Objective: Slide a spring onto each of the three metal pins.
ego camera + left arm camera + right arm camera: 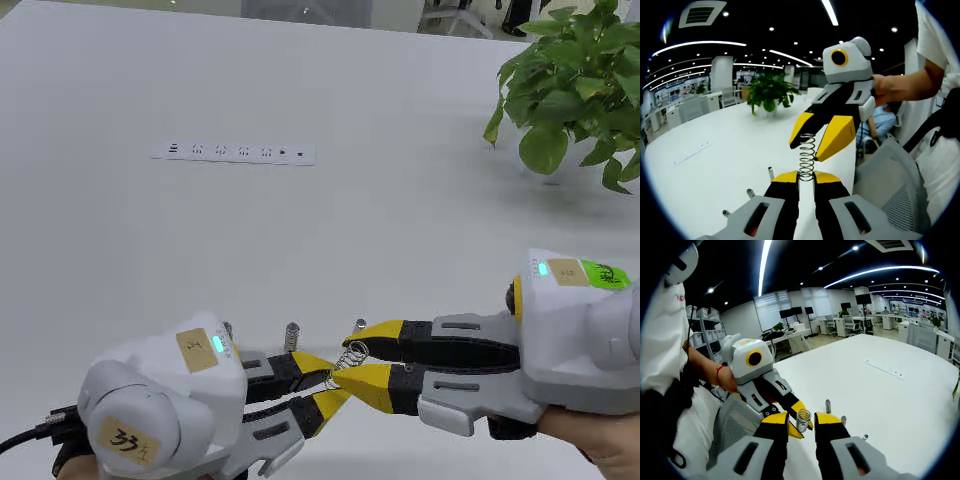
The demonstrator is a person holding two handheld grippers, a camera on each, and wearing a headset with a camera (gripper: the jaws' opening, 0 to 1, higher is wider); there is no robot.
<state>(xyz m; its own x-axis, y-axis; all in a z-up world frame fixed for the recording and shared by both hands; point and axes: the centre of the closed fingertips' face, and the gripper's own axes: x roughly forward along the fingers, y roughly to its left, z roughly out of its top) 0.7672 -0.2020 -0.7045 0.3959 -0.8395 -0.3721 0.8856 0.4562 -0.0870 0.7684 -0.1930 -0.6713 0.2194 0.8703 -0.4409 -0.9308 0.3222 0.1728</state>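
Pinching one end of the spring [807, 152], the left tool [806, 175] holds it off the worktop [400, 220] so that the free end is offered to the right tool [801, 422]. I read the right tool's jaws as slightly spread, straddling that end without clamping — a regrip for a straighter approach, I judge. Three pins [360, 325] stand just behind; the middle pin [292, 336] already carries its own spring.

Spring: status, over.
Left tool shut on spring, one end. Right tool straddles other end, grip unclear. Three pins standing on table just beyond, nothing in the way.
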